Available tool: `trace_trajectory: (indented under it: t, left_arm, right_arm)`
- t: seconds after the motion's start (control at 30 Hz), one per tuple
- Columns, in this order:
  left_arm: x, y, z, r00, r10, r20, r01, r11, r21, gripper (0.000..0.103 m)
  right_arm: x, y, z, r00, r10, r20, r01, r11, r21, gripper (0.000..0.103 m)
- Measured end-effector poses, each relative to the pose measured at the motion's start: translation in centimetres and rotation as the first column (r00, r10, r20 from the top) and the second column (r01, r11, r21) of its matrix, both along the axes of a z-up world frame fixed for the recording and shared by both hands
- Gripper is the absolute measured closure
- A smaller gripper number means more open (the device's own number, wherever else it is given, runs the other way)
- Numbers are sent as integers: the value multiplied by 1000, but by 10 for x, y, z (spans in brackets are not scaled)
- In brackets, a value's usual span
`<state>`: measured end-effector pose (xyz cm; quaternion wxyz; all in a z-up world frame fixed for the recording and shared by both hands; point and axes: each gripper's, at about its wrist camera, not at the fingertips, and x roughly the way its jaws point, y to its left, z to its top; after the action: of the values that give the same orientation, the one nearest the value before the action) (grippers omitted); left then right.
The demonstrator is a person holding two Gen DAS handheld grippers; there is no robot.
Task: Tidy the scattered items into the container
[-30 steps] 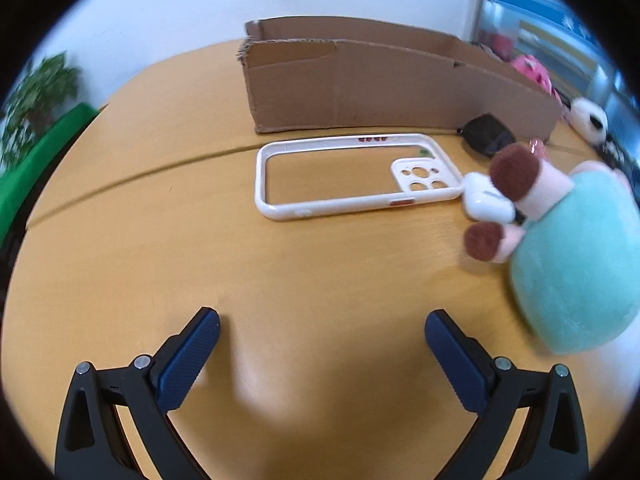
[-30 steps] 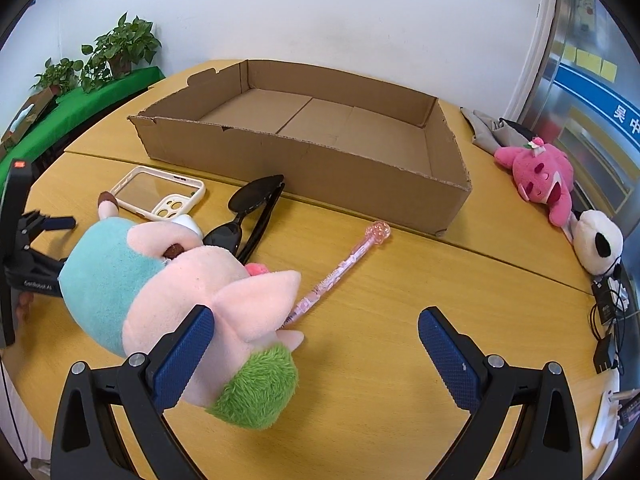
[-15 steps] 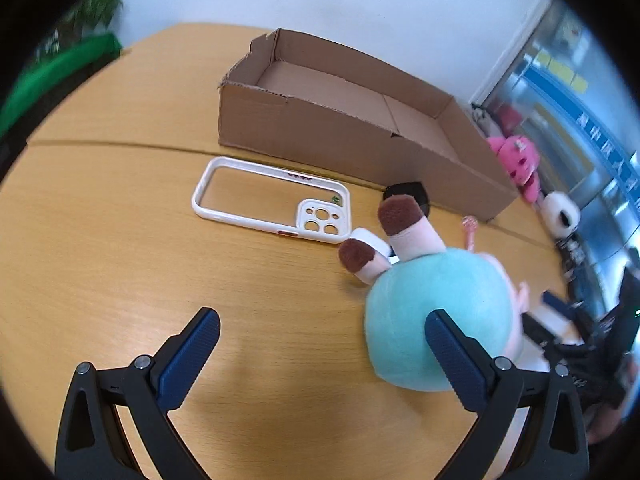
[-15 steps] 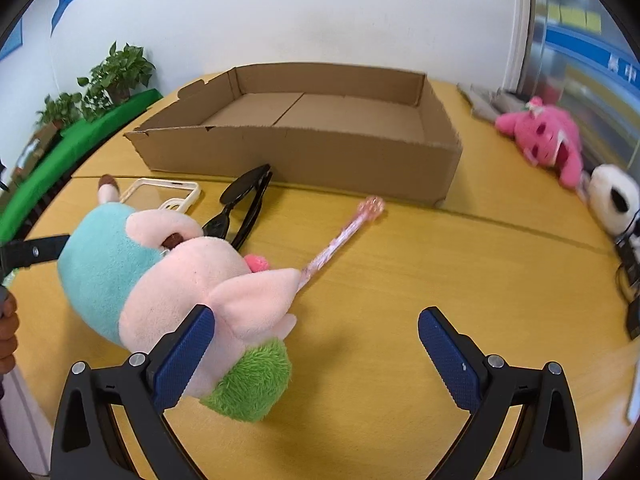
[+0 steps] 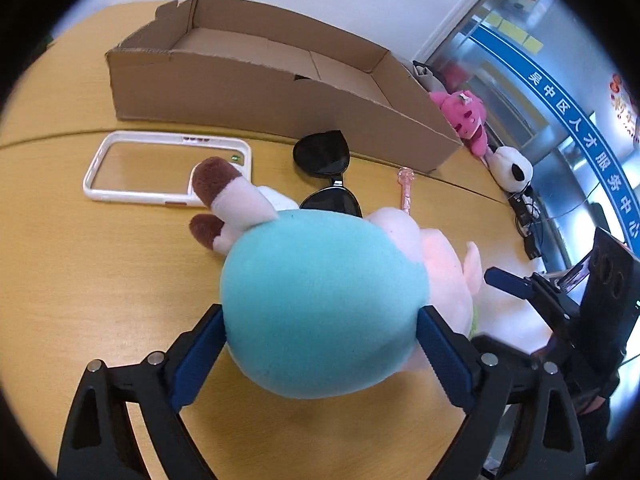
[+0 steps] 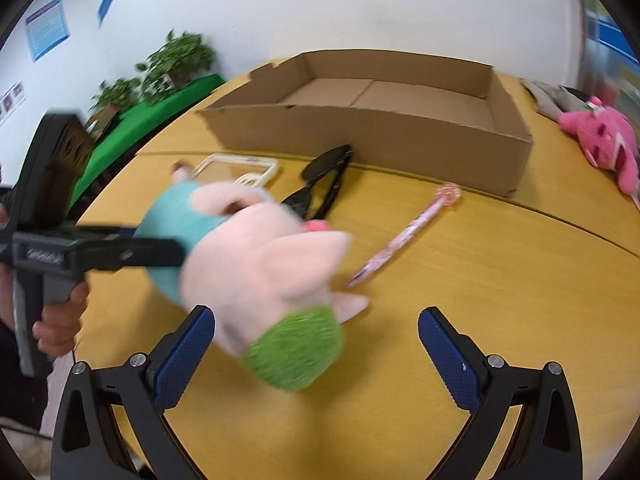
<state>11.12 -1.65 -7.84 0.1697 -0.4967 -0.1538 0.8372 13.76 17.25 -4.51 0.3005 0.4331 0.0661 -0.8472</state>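
A plush toy [image 5: 320,292] with a teal body, pink head and green tuft lies near the table's front edge. My left gripper [image 5: 320,344] straddles the teal body; its jaws are closing and both blue pads touch the plush's sides. In the right wrist view the plush [image 6: 260,264] is blurred, with a finger of my left gripper [image 6: 120,254] against its teal side. My right gripper [image 6: 316,354] is open beside the green tuft, gripping nothing. The cardboard box [image 5: 260,96] stands open and bare inside at the back.
A white phone case [image 5: 96,176], black sunglasses [image 5: 320,156] and a pink pen [image 6: 400,240] lie on the table [image 5: 80,280] in front of the box. A pink plush [image 5: 464,116] and a panda plush [image 5: 512,168] sit at the right. Potted plants [image 6: 176,60] stand at the far left.
My left gripper swung right from the phone case and moved over the plush, its jaws closing onto the teal body. The right gripper tilted a little; the plush shifted and blurred.
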Motion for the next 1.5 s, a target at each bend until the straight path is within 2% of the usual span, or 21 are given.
trace_trajectory:
  t: [0.13,0.23,0.4,0.53,0.73,0.83,0.97,1.17,1.33,1.5]
  left_arm:
    - [0,-1,-1,1000,-7,11,7,1000,11,20]
    - [4,1,3,1000,-14,5,14,1000,-9,26]
    - [13,-1,17,1000,-4,-23,3,999,-32,34]
    - [22,1,53,991,-27,-129,19,998,-57,35]
    - [3,-2,125,952,-47,-304,15,994,-107,35]
    - [-21,-8,154,930,-44,-365,-3,992,-127,35]
    - [-70,-24,191,914,-9,-405,-44,992,-120,35]
    - [-143,-32,237,901,5,-434,-98,976,-193,35]
    - [-216,-45,241,918,16,-397,-109,971,-212,35]
    - [-298,-57,206,951,25,-308,-93,974,-208,35]
  right_arm:
    - [2,-15,-14,1000,15,21,-16,1000,27,2]
    - [2,-29,-19,998,56,36,-56,998,2,17]
    - [7,-35,-10,997,79,-18,-79,997,21,29]
    - [11,-31,21,990,77,-122,-77,997,0,31]
    - [-9,-39,87,954,83,-287,-90,996,-11,31]
    - [-36,-50,119,932,103,-347,-107,994,7,31]
    - [-86,-70,159,912,135,-387,-133,991,32,31]
    - [-179,-101,202,920,163,-357,-157,987,44,31]
    - [-254,-125,206,923,174,-342,-154,984,83,31]
    - [-324,-149,172,938,159,-308,-120,983,142,32]
